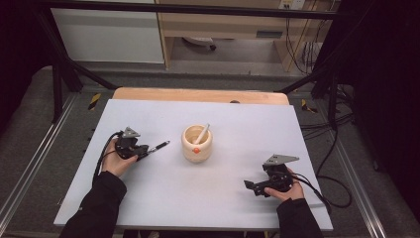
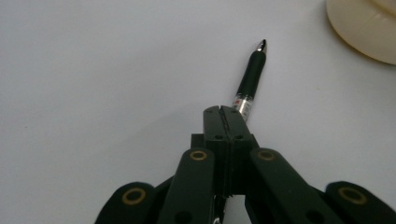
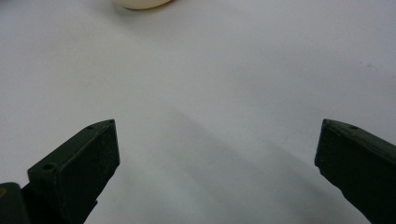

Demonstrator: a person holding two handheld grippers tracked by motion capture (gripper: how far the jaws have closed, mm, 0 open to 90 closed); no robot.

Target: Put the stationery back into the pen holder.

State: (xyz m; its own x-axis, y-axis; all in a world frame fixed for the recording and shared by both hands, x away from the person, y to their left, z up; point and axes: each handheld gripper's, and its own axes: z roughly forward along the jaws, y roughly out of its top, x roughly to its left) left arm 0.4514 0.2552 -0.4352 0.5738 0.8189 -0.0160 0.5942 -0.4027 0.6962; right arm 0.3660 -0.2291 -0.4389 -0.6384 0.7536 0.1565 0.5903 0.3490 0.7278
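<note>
A black pen (image 1: 159, 146) with a silver tip sticks out of my left gripper (image 1: 141, 148), left of a cream cup (image 1: 197, 144). In the left gripper view the jaws are pressed together on the pen (image 2: 250, 79), and my left gripper (image 2: 224, 112) points its tip toward the cup (image 2: 364, 28). The cup has an orange spot on its front, and a white stick (image 1: 203, 133) leans inside it. My right gripper (image 1: 250, 187) rests low at the table's right front. Its jaws stand wide apart over bare sheet in the right gripper view, so my right gripper (image 3: 217, 135) holds nothing.
A white sheet (image 1: 148, 198) covers the wooden table (image 1: 198, 94). The cup's base (image 3: 140, 3) peeks in at the top of the right gripper view. Black cables (image 1: 327, 148) trail off the table's right side, and a dark frame stands around it.
</note>
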